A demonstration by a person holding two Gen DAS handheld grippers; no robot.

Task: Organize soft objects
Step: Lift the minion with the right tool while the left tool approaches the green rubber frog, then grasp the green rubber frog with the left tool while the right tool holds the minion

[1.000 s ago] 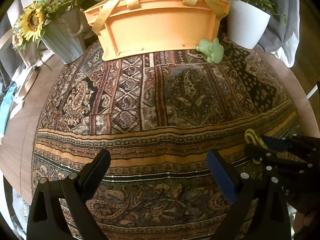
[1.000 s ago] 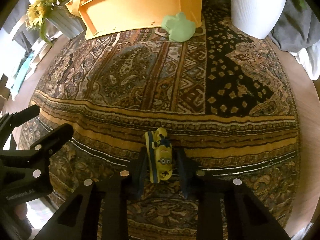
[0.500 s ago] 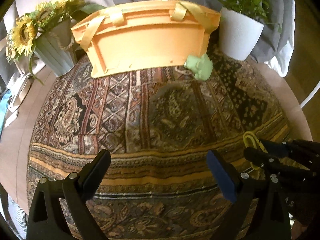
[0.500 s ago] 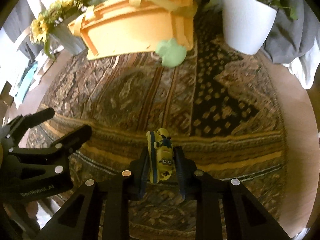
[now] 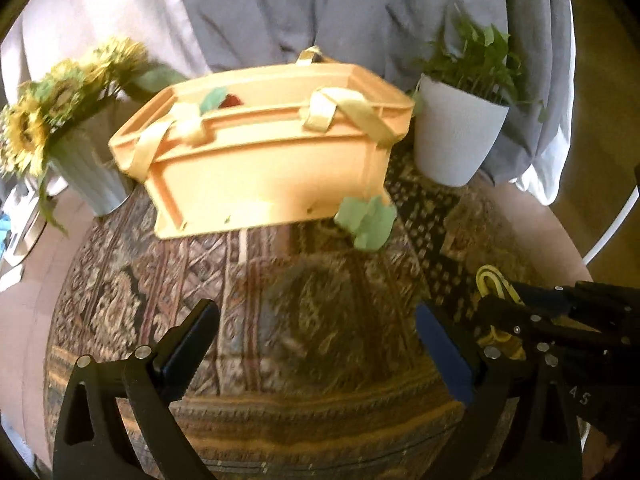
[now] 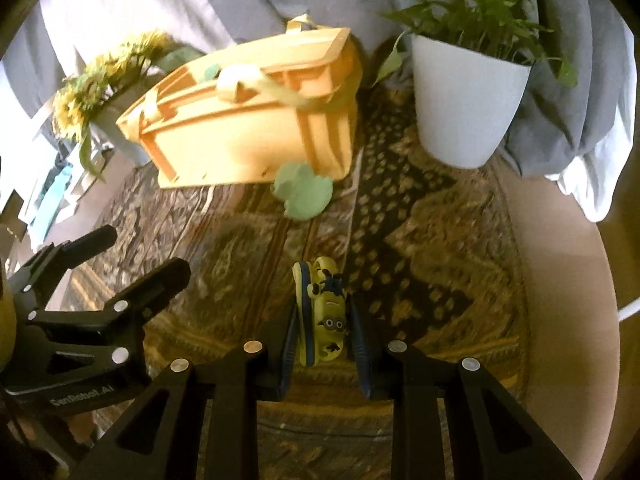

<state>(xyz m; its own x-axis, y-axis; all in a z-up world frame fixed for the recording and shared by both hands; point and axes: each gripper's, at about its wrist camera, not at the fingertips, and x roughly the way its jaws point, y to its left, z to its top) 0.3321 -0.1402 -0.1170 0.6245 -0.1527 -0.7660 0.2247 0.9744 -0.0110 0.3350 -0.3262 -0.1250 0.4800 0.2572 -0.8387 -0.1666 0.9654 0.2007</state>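
Right gripper [image 6: 322,320] clenched on yellow minion toy [image 6: 325,314], bottom centre of frame, above the patterned cloth [image 6: 420,264]. Left gripper [image 5: 316,344] spread wide, nothing between fingers. Green soft toy [image 6: 303,191] touching orange basket [image 6: 248,136], upper centre.

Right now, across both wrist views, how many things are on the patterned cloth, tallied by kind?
Soft toys: 2, the yellow toy in the right hand-held gripper, and the green frog toy beside the basket.
Baskets: 1, the orange basket.
Plant pots: 2, the sunflower pot and the white plant pot.
Total: 5.
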